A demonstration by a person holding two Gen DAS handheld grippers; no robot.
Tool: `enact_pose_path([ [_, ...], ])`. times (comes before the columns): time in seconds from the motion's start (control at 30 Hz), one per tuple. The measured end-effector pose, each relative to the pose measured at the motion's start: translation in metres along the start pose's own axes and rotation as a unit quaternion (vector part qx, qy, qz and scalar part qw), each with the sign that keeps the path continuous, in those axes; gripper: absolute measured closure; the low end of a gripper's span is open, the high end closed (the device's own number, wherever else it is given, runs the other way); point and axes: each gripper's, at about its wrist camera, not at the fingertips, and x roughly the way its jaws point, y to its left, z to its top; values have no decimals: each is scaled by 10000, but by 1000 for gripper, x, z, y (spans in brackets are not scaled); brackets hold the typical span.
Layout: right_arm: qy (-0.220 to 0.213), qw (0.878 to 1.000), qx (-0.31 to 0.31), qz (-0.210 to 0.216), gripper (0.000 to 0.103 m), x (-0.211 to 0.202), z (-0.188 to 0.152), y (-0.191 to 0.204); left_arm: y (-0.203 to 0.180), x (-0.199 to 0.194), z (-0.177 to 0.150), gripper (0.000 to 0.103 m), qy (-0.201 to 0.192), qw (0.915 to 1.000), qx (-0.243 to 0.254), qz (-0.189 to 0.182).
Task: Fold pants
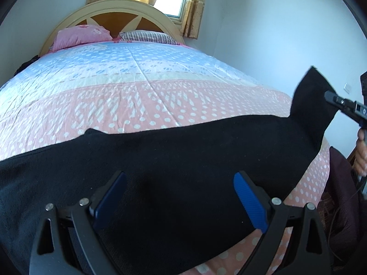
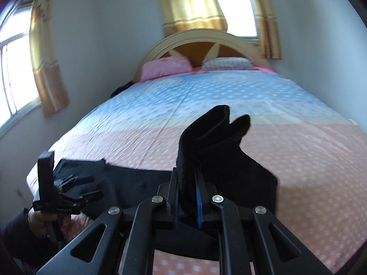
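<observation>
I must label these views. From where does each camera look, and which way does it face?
Left wrist: on the open left gripper over the black pants, facing the headboard; the right gripper shows.
Right wrist: on the right gripper clamping a raised pant end, facing the headboard; the left gripper and hand show.
Shared: pants, bed, pink pillow.

The pants run off the left wrist view's left edge; the right claw hides the pinched cloth. A dark heap beside the bed is unidentifiable.
</observation>
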Motion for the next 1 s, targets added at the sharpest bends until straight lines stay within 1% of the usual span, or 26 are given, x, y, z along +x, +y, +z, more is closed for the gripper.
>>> enact_pose_path([
  [0.13, 411, 9982, -315, 312, 92, 41, -20, 37, 5, -1, 1, 6, -31, 9998, -159, -104],
  [0.2, 640, 9960, -518, 347, 92, 60, -33, 52, 6, -1, 1, 6, -39, 9997, -181, -131],
  [0.3, 1089, 9898, -851, 354, 90, 83, -52, 64, 4, -1, 0, 6, -31, 9998, -134, -126],
  [0.33, 1257, 9863, -988, 399, 88, 86, -59, 67, 3, 0, 0, 6, -23, 9999, -110, -126],
  [0.37, 1331, 9833, -1163, 437, 87, 85, -62, 69, 2, 0, 0, 6, -14, 9999, -89, -120],
  [0.43, 1327, 9795, -1402, 582, 72, 72, -64, 68, 0, 2, 1, 6, 30, 9999, -31, -92],
  [0.47, 1351, 9784, -1365, 769, 69, 65, -64, 64, -1, 3, 1, 6, 54, 9999, -19, -85],
  [0.53, 1318, 9765, -1127, 1276, 69, 50, -64, 48, -5, 2, 2, 6, 54, 9999, -19, -134],
  [0.57, 1228, 9774, -1061, 1354, 69, 44, -65, 43, -8, 2, 3, 6, 55, 9998, -29, -208],
  [0.67, 963, 9861, -770, 1112, 69, 29, -64, 14, -21, 4, 7, 6, 159, 9983, -21, -561],
  [0.73, 752, 9930, -385, 828, 69, 22, -60, -10, -33, 10, 13, 6, 234, 9974, 85, -669],
  [0.77, 707, 9945, -329, 699, 69, 22, -57, -14, -39, 13, 16, 6, 264, 9970, 114, -714],
  [0.8, 654, 9953, -437, 566, 69, 18, -57, -12, -44, 17, 20, 6, 294, 9967, 151, -747],
  [0.87, 541, 9952, -727, 381, 69, 15, -57, 3, -52, 23, 28, 6, 265, 9975, 251, -610],
  [0.93, 563, 9924, -919, 587, 69, 20, -62, 25, -52, 27, 31, 6, 234, 9983, 192, -505],
  [0.97, 602, 9907, -1059, 604, 69, 25, -63, 33, -50, 28, 31, 6, 226, 9987, 135, -434],
  [1.0, 639, 9881, -1303, 518, 69, 31, -67, 46, -47, 29, 31, 6, 194, 9992, 82, -342],
])
